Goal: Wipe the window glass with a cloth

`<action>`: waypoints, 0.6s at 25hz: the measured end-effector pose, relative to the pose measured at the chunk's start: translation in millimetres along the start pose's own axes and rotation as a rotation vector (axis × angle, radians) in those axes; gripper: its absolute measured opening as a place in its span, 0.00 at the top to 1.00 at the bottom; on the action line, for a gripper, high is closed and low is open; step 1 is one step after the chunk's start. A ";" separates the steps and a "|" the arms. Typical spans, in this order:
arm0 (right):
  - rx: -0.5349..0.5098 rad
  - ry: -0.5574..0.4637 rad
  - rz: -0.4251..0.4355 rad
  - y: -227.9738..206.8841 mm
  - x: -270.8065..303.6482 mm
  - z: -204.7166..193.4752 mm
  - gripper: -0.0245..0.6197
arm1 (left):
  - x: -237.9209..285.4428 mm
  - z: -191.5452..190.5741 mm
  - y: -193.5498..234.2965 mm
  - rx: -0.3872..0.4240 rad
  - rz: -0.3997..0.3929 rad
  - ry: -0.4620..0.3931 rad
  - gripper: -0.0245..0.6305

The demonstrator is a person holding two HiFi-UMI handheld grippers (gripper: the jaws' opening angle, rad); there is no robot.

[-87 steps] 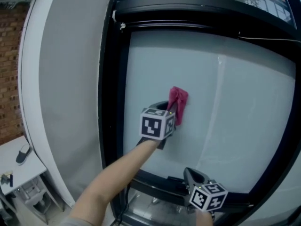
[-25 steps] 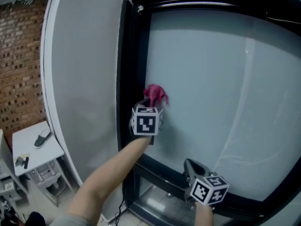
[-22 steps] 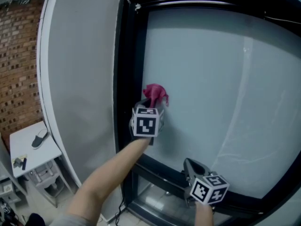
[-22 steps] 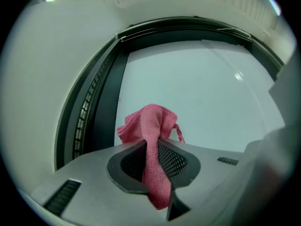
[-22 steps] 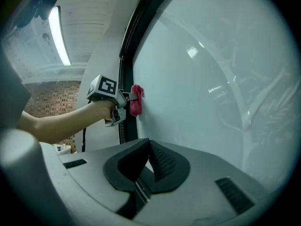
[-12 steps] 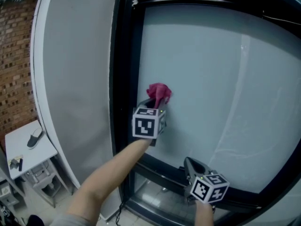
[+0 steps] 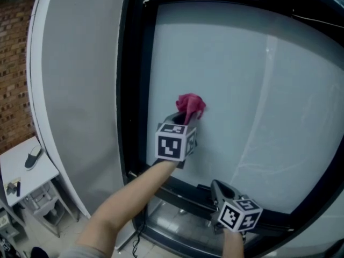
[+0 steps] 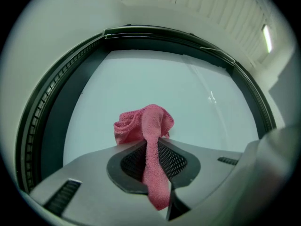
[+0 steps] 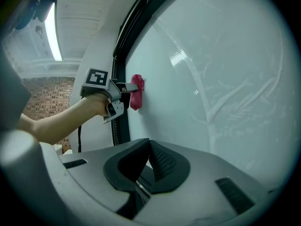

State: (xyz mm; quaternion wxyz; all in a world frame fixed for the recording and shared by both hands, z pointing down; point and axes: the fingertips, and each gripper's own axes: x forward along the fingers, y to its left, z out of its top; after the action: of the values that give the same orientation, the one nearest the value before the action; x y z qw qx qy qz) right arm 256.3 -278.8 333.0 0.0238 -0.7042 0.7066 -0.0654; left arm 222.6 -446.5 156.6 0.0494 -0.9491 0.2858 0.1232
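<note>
The left claw [image 7: 184, 120] is pinching a pink cloth [image 7: 191, 105], its jaws pressed together on a narrow strand of the fabric. The bunched bulk of the cloth is sitting just beyond the claw's tips against the window glass [image 7: 258, 90], and a loose tail is hanging back out of the jaws towards the handle. The right claw [image 7: 216, 188] is waiting below and to the right of the left one. Its jaws are pressed together on nothing, and it is near the bottom rail of the black frame [image 7: 134, 90].

The grip is looking like the weak point. Only a thin fold is being held, so the drag of the glass on the wad is likely working against it, and a hard sweep could pull the strand free and drop the cloth. The wad is also small and lopsided, bulging to the left of the claw's tips. If it is rolling aside under pressure, the bare tips could be meeting the pane and marking it. Each pass is probably covering only a thin band, so streaks and missed patches are a risk. The frame is running just left of the claw, where the cloth could be snagging on the seal. The idle right claw could be knocking the lower rail or the pane.
</note>
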 end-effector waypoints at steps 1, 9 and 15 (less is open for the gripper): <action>0.000 0.000 -0.007 -1.9 -2.8 -0.1 0.98 | 0.7 0.8 -7.3 -0.005 -0.017 -0.001 0.88; -0.004 -0.008 -0.075 -21.3 -30.0 1.5 0.98 | 4.7 9.4 -52.2 -0.017 -0.092 -0.025 0.88; -0.001 -0.014 -0.111 -34.3 -49.3 0.4 0.98 | 8.2 11.0 -91.4 -0.034 -0.159 -0.033 0.88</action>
State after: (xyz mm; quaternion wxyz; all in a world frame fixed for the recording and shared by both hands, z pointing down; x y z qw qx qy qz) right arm 290.7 -229.7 334.0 0.0246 -0.7426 0.6665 -0.0614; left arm 277.6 -373.0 146.0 0.0477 -0.9673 0.2064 0.1394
